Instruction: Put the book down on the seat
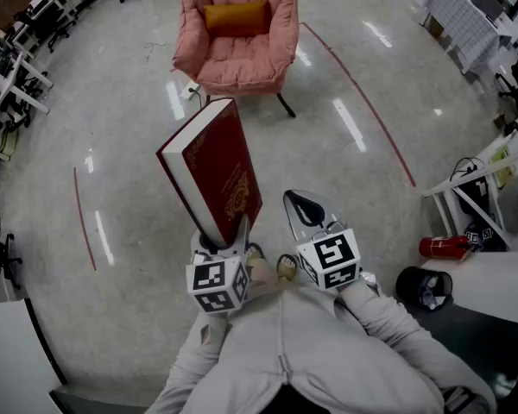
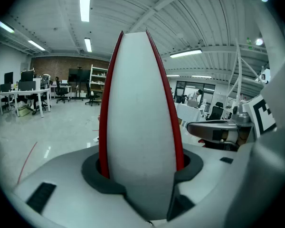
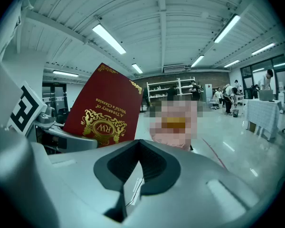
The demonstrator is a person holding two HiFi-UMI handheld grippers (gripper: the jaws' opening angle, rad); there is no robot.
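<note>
A thick red hardcover book (image 1: pixel 214 164) with gold print stands nearly upright in front of me, its white page edge (image 2: pixel 140 108) facing the left gripper view. My left gripper (image 1: pixel 227 233) is shut on its lower end, one jaw on each cover. The right gripper (image 1: pixel 301 201) hovers just right of the book with its jaws together and nothing between them. From the right gripper view the book's front cover (image 3: pixel 104 106) shows at the left. A pink armchair (image 1: pixel 237 46) with an orange cushion (image 1: pixel 236 15) on its seat back stands a few steps ahead on the floor.
Red tape lines (image 1: pixel 358 93) mark the grey floor beside the chair. A red fire extinguisher (image 1: pixel 445 247), a black bin (image 1: pixel 423 287) and a white table (image 1: pixel 501 283) are at my right. Desks and office chairs (image 1: pixel 9 84) line the left side.
</note>
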